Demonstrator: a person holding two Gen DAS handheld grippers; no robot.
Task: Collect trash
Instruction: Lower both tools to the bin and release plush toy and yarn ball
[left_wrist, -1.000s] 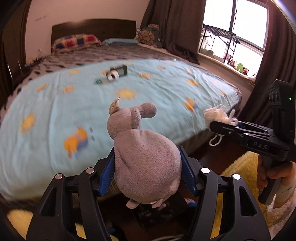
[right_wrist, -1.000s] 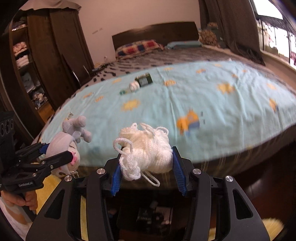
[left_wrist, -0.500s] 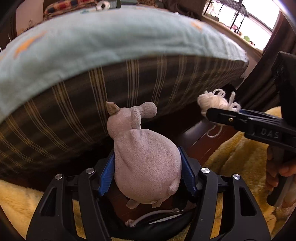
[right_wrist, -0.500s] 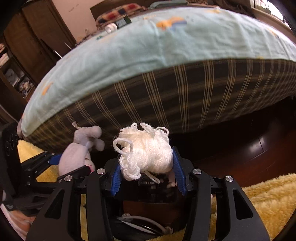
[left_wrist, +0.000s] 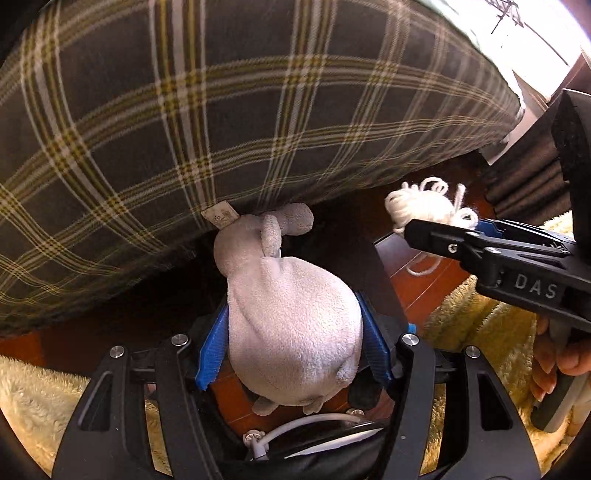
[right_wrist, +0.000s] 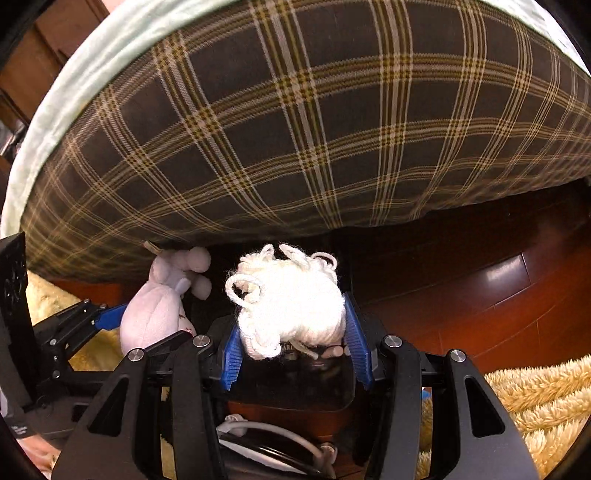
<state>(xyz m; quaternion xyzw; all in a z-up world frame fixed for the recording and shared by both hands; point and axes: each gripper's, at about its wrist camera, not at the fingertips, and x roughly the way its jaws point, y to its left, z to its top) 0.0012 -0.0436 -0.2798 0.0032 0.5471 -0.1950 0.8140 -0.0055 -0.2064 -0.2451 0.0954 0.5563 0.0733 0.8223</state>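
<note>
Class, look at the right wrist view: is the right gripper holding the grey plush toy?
No: the right gripper is closed on the white yarn ball, while the grey plush toy sits in the left gripper.

A dark plaid bed skirt hangs down the bed's side, crossed by cream and olive lines. A pale blue sheet edges its top. Below lies a glossy reddish wooden floor, with a shaggy yellow rug spread over it near the bed.
</note>
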